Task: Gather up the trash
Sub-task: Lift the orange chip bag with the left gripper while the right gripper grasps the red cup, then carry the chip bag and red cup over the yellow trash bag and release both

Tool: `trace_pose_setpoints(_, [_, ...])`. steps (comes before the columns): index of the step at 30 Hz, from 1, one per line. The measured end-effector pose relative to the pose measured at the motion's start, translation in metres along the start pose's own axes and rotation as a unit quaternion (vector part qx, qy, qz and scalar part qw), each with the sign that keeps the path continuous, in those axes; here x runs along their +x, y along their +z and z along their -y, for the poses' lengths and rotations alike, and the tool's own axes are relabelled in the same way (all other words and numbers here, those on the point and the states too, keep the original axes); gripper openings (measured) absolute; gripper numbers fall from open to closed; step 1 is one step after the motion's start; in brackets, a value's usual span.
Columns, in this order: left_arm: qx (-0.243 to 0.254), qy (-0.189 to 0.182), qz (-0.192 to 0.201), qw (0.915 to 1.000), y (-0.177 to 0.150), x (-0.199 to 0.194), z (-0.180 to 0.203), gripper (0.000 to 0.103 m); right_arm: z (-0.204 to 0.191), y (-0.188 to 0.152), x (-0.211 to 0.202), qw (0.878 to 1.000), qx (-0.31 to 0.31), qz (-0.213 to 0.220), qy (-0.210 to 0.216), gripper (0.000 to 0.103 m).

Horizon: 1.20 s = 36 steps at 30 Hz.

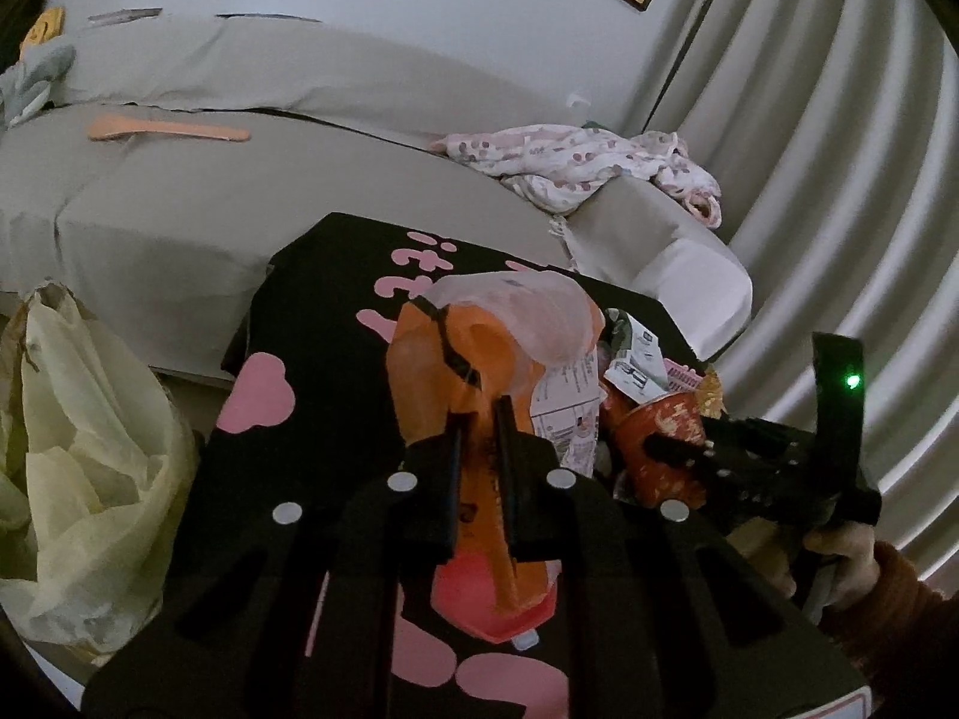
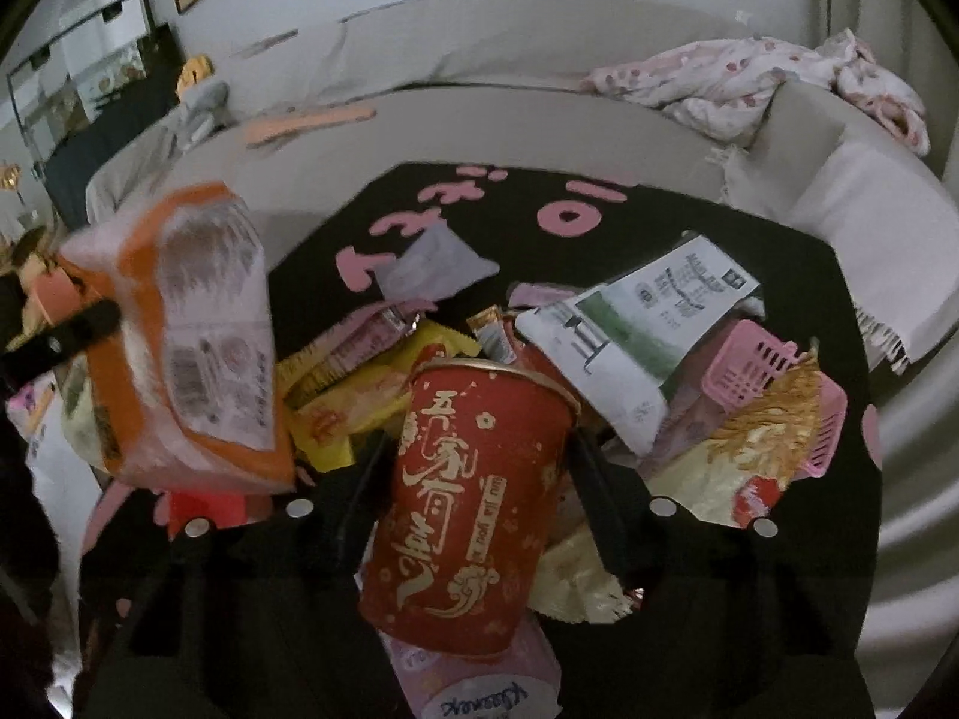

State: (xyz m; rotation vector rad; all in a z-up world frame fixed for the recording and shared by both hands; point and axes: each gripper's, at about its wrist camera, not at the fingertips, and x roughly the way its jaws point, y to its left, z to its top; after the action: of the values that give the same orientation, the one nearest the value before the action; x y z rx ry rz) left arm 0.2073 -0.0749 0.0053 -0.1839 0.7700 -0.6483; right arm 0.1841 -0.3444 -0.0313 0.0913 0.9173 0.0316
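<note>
Left gripper (image 1: 479,419) clamped on the orange snack bag (image 1: 455,371); right gripper (image 2: 479,449) straddles the red paper cup (image 2: 467,503), probably gripping it.

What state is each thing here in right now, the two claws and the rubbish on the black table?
left gripper: shut on the orange wrapper, lifted off the table.
orange wrapper: pinched, crumpled, hanging in the air.
right gripper: fingers either side of the red cup, grip uncertain.
red cup: tilted, open end facing away.
yellow-green bag: open, slack.
pink basket: tipped among wrappers.
receipt: creased, on the pile.
</note>
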Motion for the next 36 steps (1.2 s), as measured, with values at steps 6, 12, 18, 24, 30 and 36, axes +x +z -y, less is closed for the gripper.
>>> trace_pose_setpoints(6, [0.024,0.005,0.029,0.9993,0.003,-0.022,0.019,0.009,0.007,0.002,-0.051,0.998,0.002,0.067,-0.015,0.056])
trace_pose_setpoints(12, [0.040,0.023,0.069,0.9966,0.012,-0.056,0.034,0.008,0.007,0.001,-0.083,0.995,0.001,0.104,-0.010,0.056])
trace_pose_setpoints(18, [0.033,0.047,0.098,0.9935,0.016,-0.090,0.026,0.008,-0.006,0.002,-0.101,0.991,-0.006,0.131,0.004,0.056])
trace_pose_setpoints(24, [0.003,0.123,0.148,0.9814,0.024,-0.135,-0.018,0.008,-0.037,0.018,-0.111,0.986,-0.027,0.164,0.027,0.056])
trace_pose_setpoints(30, [-0.062,0.220,0.169,0.9589,0.025,-0.175,-0.113,0.008,-0.071,0.040,-0.091,0.984,-0.047,0.160,0.054,0.056])
trace_pose_setpoints(36, [-0.118,0.297,0.127,0.9392,0.008,-0.157,-0.194,0.008,-0.100,0.051,-0.058,0.986,-0.077,0.135,0.054,0.056])
